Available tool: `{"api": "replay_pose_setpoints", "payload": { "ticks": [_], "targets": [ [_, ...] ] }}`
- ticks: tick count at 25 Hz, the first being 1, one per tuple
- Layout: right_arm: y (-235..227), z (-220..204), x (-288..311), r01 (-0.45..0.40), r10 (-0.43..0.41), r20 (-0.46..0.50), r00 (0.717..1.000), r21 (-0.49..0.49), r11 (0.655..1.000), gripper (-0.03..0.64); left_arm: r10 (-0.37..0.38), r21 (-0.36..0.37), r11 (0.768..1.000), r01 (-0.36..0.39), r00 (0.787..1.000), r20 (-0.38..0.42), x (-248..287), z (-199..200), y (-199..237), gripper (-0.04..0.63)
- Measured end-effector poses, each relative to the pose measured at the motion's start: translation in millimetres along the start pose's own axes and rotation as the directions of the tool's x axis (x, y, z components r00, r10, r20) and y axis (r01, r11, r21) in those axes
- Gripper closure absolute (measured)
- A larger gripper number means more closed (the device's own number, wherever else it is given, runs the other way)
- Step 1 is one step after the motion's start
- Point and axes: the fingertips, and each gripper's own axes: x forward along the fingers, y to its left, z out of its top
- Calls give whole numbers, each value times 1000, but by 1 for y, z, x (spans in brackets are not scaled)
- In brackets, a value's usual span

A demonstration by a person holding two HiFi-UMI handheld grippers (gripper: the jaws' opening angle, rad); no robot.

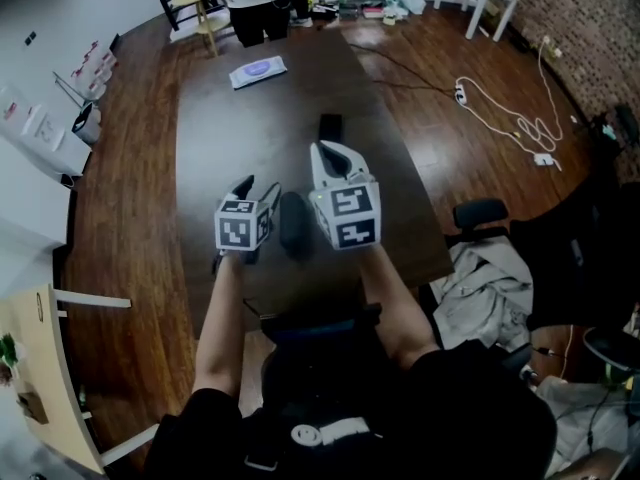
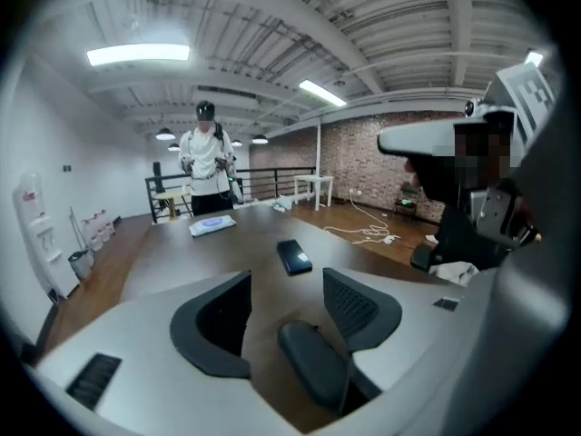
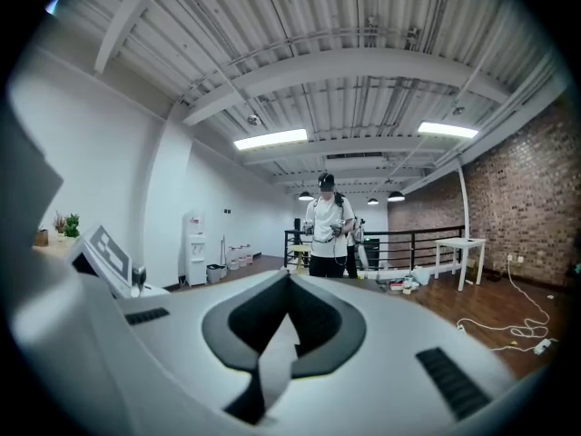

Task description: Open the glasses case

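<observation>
Nothing legible anywhere (only black-and-white square patterns on the marker cubes (image 1: 243,226)); print on the packet (image 1: 258,71) at the table's (image 1: 215,138) far end too blurred.

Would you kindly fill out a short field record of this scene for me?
table: dark wood, long
case: dark oval, looks closed, lying on the table near the person
left gripper: jaws apart, case low between them, pads not pressing on it
right gripper: jaws together, nothing between them, to the right of the case
phone: flat on the table beyond the case
white pack: near the table's far end
bystander: standing past the far end
</observation>
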Motion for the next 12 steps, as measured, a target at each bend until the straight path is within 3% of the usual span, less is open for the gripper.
{"api": "replay_pose_setpoints", "payload": {
  "ticks": [3, 6, 10, 12],
  "targets": [
    [-9, 0, 4, -1, 1, 3, 1000, -10, 1000, 601, -73, -19, 997, 72, 988, -138, 26, -44, -8, 339],
    [-20, 5, 10, 7, -7, 21, 1000, 6, 1000, 601, -173, -121, 982, 146, 953, -250, 50, -89, -12, 310],
    [-28, -1, 18, 17, -17, 9, 1000, 16, 1000, 601, -297, -332, 924, 188, 900, -318, 74, -141, -17, 310],
    [-31, -4, 23, 20, -20, 1, 1000, 17, 1000, 601, -343, -379, 902, 207, 877, -336, 84, -153, -24, 310]
  ]
}}
